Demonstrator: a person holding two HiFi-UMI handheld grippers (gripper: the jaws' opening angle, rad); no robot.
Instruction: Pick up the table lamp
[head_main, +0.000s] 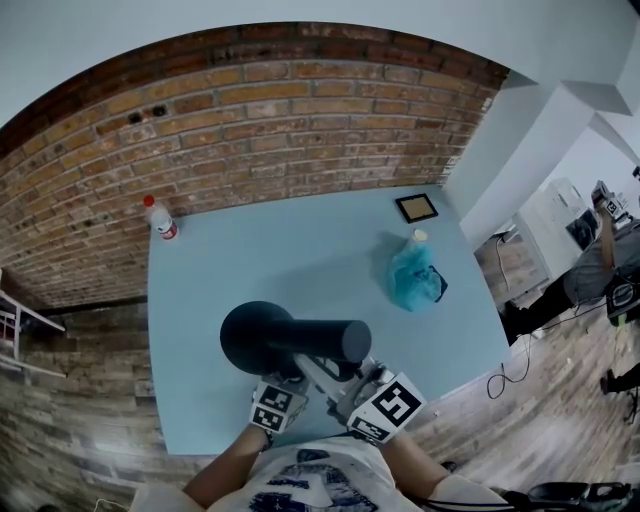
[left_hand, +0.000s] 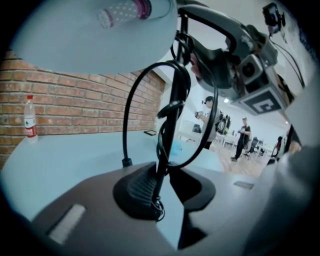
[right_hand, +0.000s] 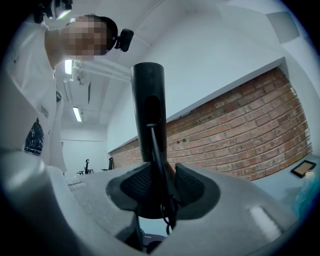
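Head view: table lamp (head_main: 300, 340) stem hidden under lamp head. Right gripper view: lower stem and base out of sight at 6 o'clock. Person (head_main: 588, 282) at 3 o'clock partly cut by edge. Framed square (head_main: 416, 208) at 1 o'clock and bottle (head_main: 160, 220) label at 10 o'clock too small to tell.

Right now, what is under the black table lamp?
Under the black table lamp, the head view shows only the bare light-blue tabletop spreading out around it. The patch directly beneath its round base and cylinder is covered, so anything lying there cannot be seen.
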